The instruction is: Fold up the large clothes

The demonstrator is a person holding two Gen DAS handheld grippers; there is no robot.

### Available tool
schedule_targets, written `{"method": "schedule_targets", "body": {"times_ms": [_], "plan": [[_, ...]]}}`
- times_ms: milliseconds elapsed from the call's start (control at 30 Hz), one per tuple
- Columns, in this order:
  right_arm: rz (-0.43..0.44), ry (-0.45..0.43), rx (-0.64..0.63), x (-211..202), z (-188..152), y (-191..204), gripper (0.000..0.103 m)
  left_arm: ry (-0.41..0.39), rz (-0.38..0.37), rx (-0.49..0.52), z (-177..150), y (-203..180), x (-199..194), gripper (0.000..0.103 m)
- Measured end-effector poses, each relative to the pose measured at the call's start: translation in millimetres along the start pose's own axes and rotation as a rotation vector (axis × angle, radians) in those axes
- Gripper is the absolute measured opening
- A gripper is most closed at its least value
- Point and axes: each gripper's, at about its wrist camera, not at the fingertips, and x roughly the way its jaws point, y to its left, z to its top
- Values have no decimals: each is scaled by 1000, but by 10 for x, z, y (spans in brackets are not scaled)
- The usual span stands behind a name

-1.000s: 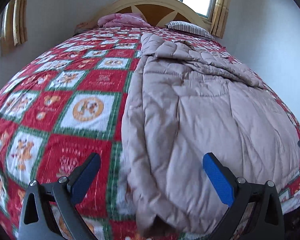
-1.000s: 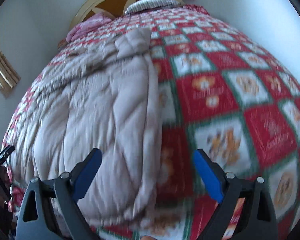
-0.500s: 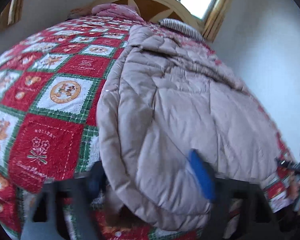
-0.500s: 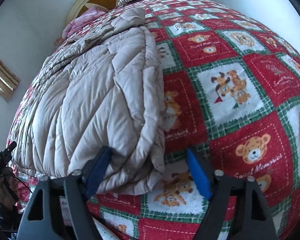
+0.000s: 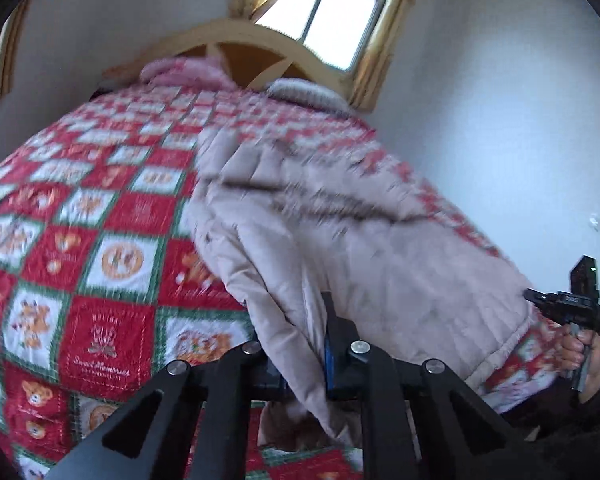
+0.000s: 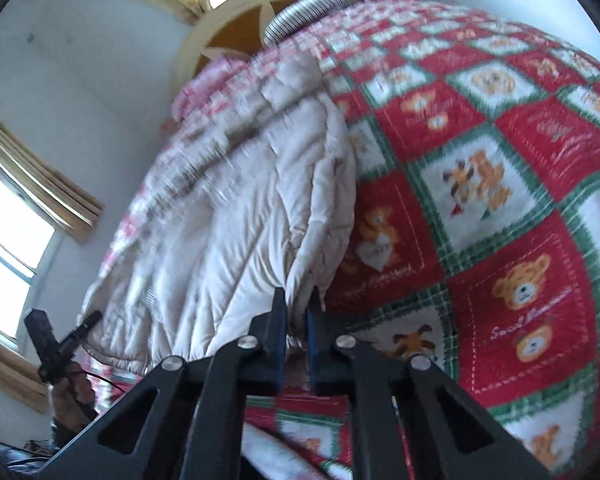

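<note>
Bedspread (image 5: 100, 280) beneath; left claw (image 5: 304, 356) and right claw (image 6: 298, 320) apparently pinch the coat (image 5: 360, 248) hem.

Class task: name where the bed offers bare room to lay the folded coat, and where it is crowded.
Free: the patchwork quilt beside the beige coat, between it and the pink pillow. Crowded: the near edge, where both grippers clamp the coat.

**Cloth, plastic and painted wood**

The coat (image 5: 340, 248) is quilted beige cloth, puffy, with a faint sheen. Under it the bedspread (image 6: 480, 184) is matt printed cloth, stitched in red, white and green squares. Both grippers (image 5: 300, 360) (image 6: 297, 320) look like matt black plastic with bright metal screws and blue pads. The headboard (image 5: 236, 36) is smooth cream-painted wood.
</note>
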Motion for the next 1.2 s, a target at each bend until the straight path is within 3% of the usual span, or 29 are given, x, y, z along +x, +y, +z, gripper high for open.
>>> {"method": "schedule_targets", "body": {"times_ms": [300,500,733,900,1033,1067,1100,1133,1167,1200], "plan": [[153,-212,-57,-1118,151,455,10,-156,-164,57,366,-415,-831,11],[191,-322,-95,-1384,365,724,10,-127,-177,15,603,-199,-535,11],[208,-302,-41,-710,1157,732,9,19,-151,-98,1142,283,171,21],[161,-267,10,-115,1777,752,9,105,-202,-184,1372,563,247,28],[118,-250,32,119,2003,672,9,164,-256,-250,1484,848,249,31],[108,-243,35,184,2052,651,9,165,-237,-258,1509,916,238,34],[96,-234,37,269,2108,631,9,133,-167,-262,1538,977,171,40],[85,-227,37,346,2153,626,9,99,-74,-267,1578,1067,105,58],[73,-220,35,420,2191,616,9,83,-48,-280,1600,1131,74,71],[58,-213,34,509,2233,605,9,37,-17,-321,1613,1219,11,71]]}}
